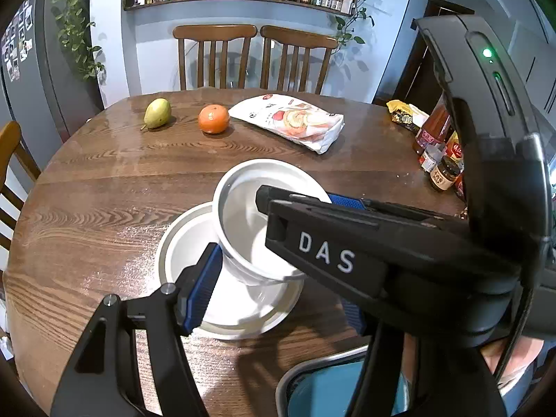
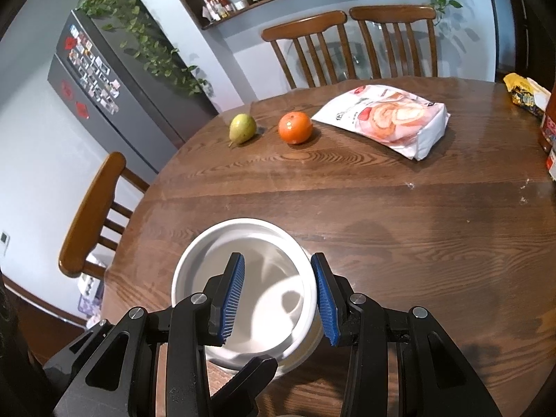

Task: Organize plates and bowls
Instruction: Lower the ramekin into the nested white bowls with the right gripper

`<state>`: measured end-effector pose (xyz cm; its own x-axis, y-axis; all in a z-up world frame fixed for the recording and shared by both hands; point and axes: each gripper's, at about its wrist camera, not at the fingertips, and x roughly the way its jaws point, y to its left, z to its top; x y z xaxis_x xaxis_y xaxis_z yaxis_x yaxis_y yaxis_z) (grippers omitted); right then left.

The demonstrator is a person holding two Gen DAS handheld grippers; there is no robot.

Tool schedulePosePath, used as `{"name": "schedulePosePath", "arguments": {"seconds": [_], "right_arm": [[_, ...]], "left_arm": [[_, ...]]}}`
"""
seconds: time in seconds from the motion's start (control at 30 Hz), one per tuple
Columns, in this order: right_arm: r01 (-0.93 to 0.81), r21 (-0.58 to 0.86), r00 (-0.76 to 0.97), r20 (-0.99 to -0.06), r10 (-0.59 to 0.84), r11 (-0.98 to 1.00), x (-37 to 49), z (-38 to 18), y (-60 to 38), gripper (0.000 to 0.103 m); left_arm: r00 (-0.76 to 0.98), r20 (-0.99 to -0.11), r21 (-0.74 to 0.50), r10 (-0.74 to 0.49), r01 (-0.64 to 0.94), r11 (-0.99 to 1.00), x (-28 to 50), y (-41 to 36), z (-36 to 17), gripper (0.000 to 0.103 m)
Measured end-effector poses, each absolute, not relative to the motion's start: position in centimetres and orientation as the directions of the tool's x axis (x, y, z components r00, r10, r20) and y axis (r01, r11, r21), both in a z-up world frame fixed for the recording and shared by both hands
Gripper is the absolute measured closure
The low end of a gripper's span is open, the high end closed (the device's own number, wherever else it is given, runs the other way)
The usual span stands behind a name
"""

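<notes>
A white bowl sits tilted in a white plate near the front of the round wooden table. My right gripper reaches over the bowl from the right, one finger inside and one outside its right rim. In the right wrist view its blue pads straddle the rim of the bowl with a gap, so it is open. My left gripper is open around the plate and bowl, its left pad over the plate.
A pear, an orange and a snack bag lie at the back of the table. Sauce jars stand at the right edge. A blue-lined dish sits at the front. Chairs surround the table.
</notes>
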<state>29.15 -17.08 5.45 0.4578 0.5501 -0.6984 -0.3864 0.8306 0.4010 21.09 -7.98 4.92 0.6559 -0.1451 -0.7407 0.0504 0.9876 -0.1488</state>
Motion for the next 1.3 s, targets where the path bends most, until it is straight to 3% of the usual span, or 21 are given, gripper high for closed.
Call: {"name": "schedulePosePath", "arguments": {"seconds": [1.3], "right_arm": [[-0.398, 0.426, 0.385, -0.726, 0.570, 0.812, 29.9, 2.8, -14.7, 0.060]], "left_arm": [[0.602, -0.793, -0.113, -0.098, 0.013, 0.994, 22.0, -6.2, 2.8, 0.042]]}}
